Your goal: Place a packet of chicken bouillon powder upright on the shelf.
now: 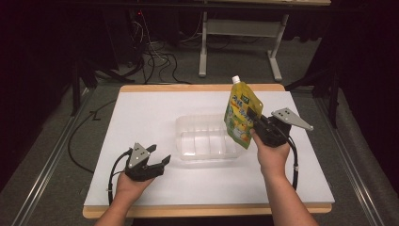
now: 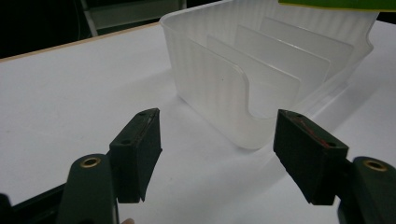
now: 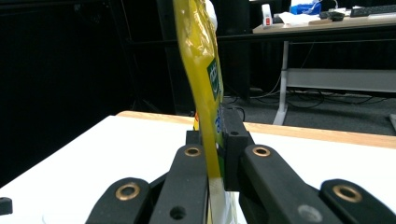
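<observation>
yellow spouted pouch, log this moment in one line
right tool: shut on yellow spouted pouch | pouch: above clear plastic divided bin | left tool: open, empty

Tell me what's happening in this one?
A person works at a white table with a gripper in each hand. The right gripper is clamped on a yellow-green spouted drink pouch, holding it upright at the right end of a clear plastic bin with dividers. The pouch is not yet in the bin. The left gripper rests on the table with its jaws open and empty, pointed at the bin.
</observation>
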Demonstrator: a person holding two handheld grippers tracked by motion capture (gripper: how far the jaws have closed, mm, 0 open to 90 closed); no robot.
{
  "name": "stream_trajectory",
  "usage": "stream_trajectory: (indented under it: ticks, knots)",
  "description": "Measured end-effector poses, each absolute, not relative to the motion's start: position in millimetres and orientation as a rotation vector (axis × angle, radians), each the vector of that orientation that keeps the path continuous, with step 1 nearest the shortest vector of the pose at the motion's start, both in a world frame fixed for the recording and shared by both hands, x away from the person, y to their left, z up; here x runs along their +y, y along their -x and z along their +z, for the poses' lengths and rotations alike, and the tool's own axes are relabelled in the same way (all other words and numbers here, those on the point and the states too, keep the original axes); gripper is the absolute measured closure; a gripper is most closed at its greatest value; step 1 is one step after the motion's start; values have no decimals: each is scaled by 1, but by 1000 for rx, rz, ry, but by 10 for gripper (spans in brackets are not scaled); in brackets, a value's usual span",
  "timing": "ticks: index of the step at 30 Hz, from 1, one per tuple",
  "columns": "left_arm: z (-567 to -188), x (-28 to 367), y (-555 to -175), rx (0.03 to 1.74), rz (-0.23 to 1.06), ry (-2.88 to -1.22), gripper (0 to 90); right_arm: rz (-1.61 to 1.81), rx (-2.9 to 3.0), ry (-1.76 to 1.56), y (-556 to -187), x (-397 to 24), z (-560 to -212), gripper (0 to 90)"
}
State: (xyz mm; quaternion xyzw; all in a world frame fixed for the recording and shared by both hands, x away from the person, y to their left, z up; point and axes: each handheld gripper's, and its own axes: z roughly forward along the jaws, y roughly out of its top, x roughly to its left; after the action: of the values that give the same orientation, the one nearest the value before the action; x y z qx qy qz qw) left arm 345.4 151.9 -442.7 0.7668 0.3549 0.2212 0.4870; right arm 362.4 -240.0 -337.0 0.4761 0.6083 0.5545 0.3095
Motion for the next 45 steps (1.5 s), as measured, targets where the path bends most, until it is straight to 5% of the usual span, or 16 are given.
stream_trajectory:
  ticks: [22, 36, 45]
  knots:
    - [-447, 136, -352, 857, 493, -1856, 346, 1463, 1618, -1312, -381, -195, -348, 900]
    - [-460, 101, -376, 903, 503, -1861, 590, 1464, 1605, -1335, -386, -184, -354, 900]
    - [-462, 96, -374, 915, 567, -1868, 633, 1484, 1605, -1360, -386, -178, -353, 900]
